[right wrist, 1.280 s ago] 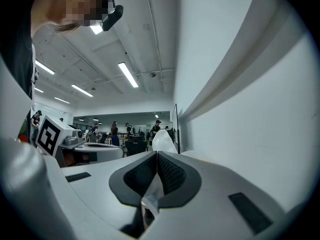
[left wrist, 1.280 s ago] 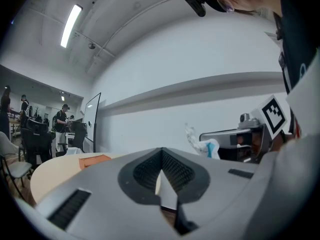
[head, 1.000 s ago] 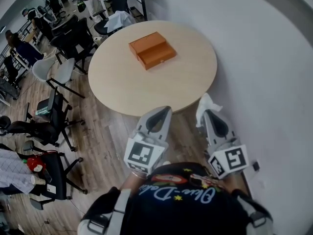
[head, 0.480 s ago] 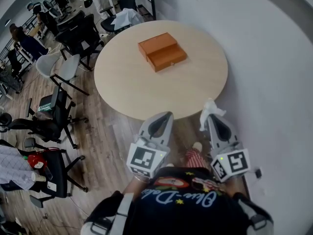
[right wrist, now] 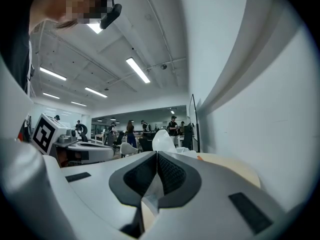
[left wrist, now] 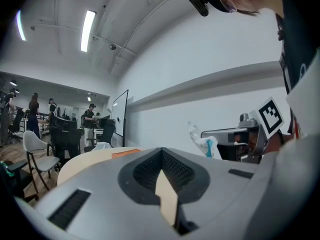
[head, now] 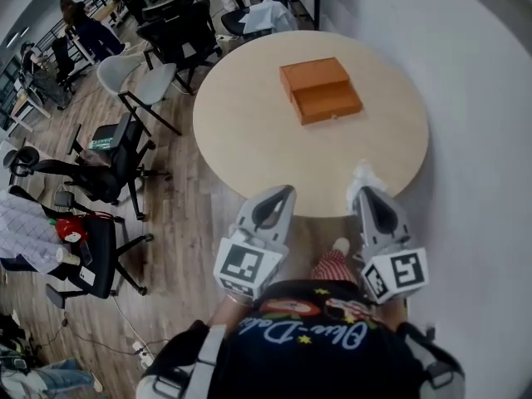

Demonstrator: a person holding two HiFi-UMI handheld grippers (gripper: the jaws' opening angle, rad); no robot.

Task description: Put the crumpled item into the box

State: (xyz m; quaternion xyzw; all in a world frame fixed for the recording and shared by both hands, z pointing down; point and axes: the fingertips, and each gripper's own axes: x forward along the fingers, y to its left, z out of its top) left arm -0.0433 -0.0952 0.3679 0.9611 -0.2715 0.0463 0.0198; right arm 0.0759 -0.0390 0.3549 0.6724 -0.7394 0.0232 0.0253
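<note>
Crumpled white wad (head: 363, 175): clamped in my right gripper (head: 362, 191) over the round beige table's (head: 249, 131) near edge, with the orange rectangular box (head: 321, 90) ahead, far and slightly left; my left gripper (head: 283, 191) is pressed together, empty.

On tabletop (head: 241, 140), far half: box (head: 321, 91). Left of tabletop: chairs (head: 108, 173). Right: wall (head: 486, 140). Near edge: crumpled item (head: 362, 174), in right tongs (head: 364, 192).

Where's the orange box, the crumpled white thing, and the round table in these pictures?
Box (head: 314, 76): head view, its top face.
Crumpled white thing (head: 363, 174): head view, its bunched upper part.
Table (head: 249, 135): head view, bare top left of the box.
</note>
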